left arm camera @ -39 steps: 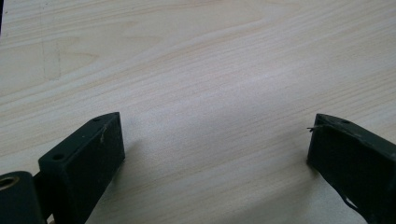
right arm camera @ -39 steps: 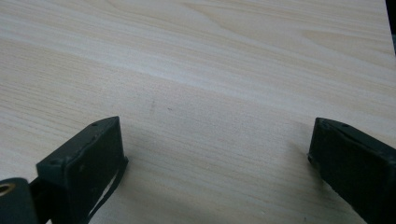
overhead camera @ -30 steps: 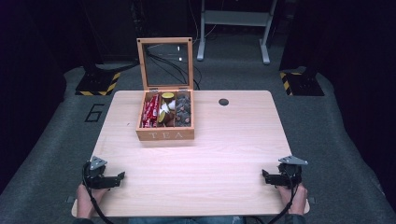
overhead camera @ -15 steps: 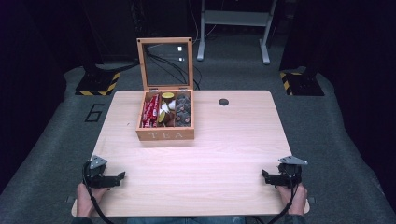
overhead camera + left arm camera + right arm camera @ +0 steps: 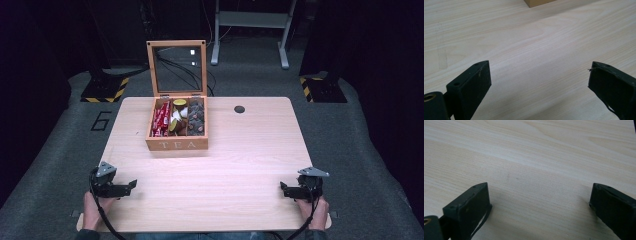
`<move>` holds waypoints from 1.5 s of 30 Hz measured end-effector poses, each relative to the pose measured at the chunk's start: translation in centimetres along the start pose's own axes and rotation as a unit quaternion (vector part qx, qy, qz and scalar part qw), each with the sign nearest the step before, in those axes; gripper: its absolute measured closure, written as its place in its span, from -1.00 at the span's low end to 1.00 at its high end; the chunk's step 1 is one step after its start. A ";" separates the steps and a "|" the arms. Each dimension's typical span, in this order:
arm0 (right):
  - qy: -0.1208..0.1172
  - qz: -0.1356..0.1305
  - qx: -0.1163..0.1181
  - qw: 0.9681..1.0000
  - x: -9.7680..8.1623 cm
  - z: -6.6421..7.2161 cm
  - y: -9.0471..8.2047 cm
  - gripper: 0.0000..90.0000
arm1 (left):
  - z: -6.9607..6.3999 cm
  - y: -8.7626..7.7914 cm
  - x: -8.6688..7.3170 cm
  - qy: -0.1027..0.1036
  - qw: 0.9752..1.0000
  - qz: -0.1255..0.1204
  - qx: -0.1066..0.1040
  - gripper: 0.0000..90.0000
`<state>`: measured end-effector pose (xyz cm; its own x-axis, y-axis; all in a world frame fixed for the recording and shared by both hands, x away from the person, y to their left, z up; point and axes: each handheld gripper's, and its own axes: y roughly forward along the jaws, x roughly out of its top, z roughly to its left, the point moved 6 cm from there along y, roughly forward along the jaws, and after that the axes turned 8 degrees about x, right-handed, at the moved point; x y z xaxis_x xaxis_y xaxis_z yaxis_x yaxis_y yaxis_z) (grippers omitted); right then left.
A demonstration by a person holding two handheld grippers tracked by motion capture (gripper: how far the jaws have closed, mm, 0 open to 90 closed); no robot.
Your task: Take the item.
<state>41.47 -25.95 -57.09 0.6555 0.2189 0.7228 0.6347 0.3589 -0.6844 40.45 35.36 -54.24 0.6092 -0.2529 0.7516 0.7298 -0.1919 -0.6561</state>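
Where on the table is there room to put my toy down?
The wide bare stretch of the table between the left gripper, the right gripper and the tea box is free. So is the right side, past the small dark hole. The box's compartments are crowded.

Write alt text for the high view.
An open wooden tea box with its glass lid raised stands toward the far side of a light wooden table. The left gripper and right gripper rest open at the near corners.
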 end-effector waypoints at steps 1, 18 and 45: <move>0.000 0.000 0.000 1.000 0.0 0.0 0.0 -0.95 | 0.0 0.0 0.0 0.000 1.000 0.000 0.000 -0.90; -0.002 0.000 0.001 1.000 0.0 0.0 0.0 -0.94 | -1.2 -0.4 3.0 0.019 1.000 -0.014 -0.020 -0.87; -0.002 0.000 0.002 1.000 0.0 0.1 0.0 -0.92 | -2.8 0.0 9.6 0.051 0.997 -0.040 -0.049 -0.83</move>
<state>41.43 -25.90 -57.07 0.6540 0.2222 0.7231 0.6330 0.3626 -0.6839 45.43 30.30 -47.27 0.5126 -0.3265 0.7941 0.7380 -0.3052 -0.6018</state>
